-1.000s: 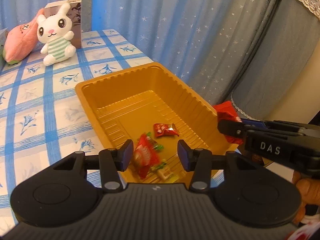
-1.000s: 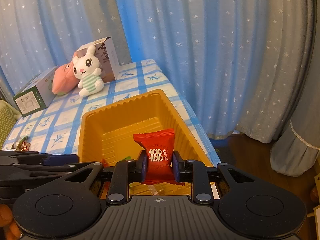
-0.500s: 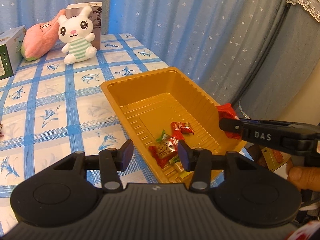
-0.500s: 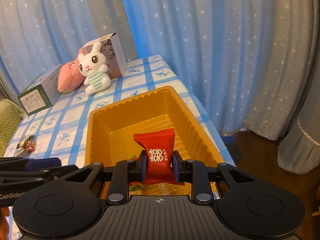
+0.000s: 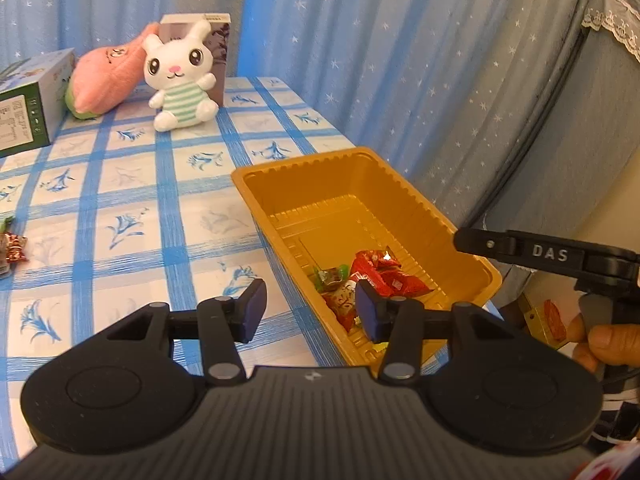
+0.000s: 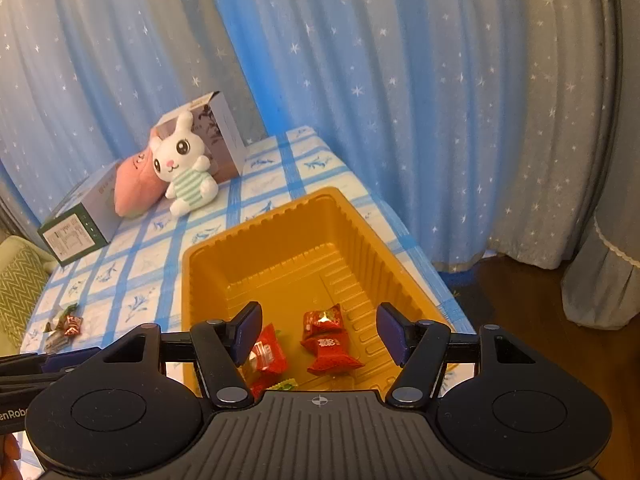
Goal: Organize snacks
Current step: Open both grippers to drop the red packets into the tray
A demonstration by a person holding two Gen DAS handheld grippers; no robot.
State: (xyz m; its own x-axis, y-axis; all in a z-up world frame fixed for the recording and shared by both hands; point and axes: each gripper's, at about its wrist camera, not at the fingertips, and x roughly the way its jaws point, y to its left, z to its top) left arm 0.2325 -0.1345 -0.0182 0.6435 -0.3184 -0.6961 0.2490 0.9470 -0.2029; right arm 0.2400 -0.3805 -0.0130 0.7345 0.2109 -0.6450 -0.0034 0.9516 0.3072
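A golden plastic tray (image 6: pixel 188 280) sits near the table's right edge and holds several wrapped candies (image 5: pixel 376 272). My right gripper (image 6: pixel 320 332) hovers over the tray's near end. Its jaws are opening and nothing is between them. Below them, the red packet (image 6: pixel 330 344) lies on the tray floor beside another red candy (image 6: pixel 268 354). My left gripper (image 5: pixel 310 308) is open and empty above the tray's near left rim (image 5: pixel 248 184). The right gripper (image 5: pixel 472 242) reaches in over the tray's right wall. Loose candies (image 6: pixel 64 324) lie on the cloth at far left.
A white plush rabbit (image 5: pixel 180 80), a pink plush (image 5: pixel 108 76) and two boxes (image 5: pixel 24 108) stand at the back of the blue-checked table. Star-patterned curtains hang behind. The table's right edge runs beside the tray. A hand (image 5: pixel 600 344) holds the right gripper.
The right gripper's jaws have spread and let go of the red packet, which now lies in the tray. The left gripper has drifted left, so the tray sits further right in its view.
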